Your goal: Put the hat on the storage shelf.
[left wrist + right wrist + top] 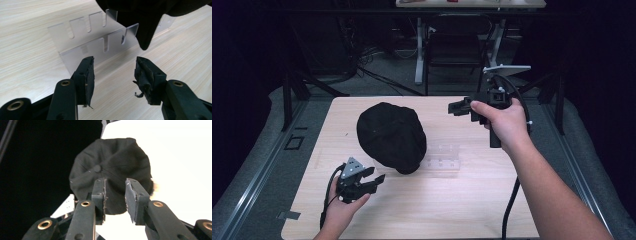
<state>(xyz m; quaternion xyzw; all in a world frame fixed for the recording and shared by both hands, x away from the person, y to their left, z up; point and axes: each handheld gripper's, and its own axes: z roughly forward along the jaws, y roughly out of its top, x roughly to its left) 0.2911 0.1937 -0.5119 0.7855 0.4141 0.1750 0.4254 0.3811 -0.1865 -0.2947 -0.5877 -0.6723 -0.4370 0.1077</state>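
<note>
A: Black cap (391, 136) at centre of the wooden table (462, 200), crown up, resting on the clear acrylic stand (441, 159); stand poking out at about 4 o'clock from the cap.

B: Left gripper (373, 181)?

A: Down at 7 o'clock on the table, held low in the left hand (344, 207), pointing toward 2 o'clock at the cap's lower edge. Near the cap, not touching. Jaws spread wide, nothing between them.

B: From the left gripper view?

A: Same gripper (113, 75) with a broad gap between its 2 worn pads (88, 77). Beyond them the slotted clear stand (100, 42) upright on the wood, and a corner of black cap (146, 27) hanging over it at 1 o'clock.

B: And the right gripper (458, 107)?

A: Up at 1 o'clock, lifted off the table in the right hand (504, 122), aimed toward 9 o'clock at the cap. Apart from it.

B: Open or closed?

A: Part open: in the right gripper view, right gripper (115, 195) showing a narrow gap between its jaws, empty. Cap (110, 167) seen behind, top button visible, above a very bright table.
</note>
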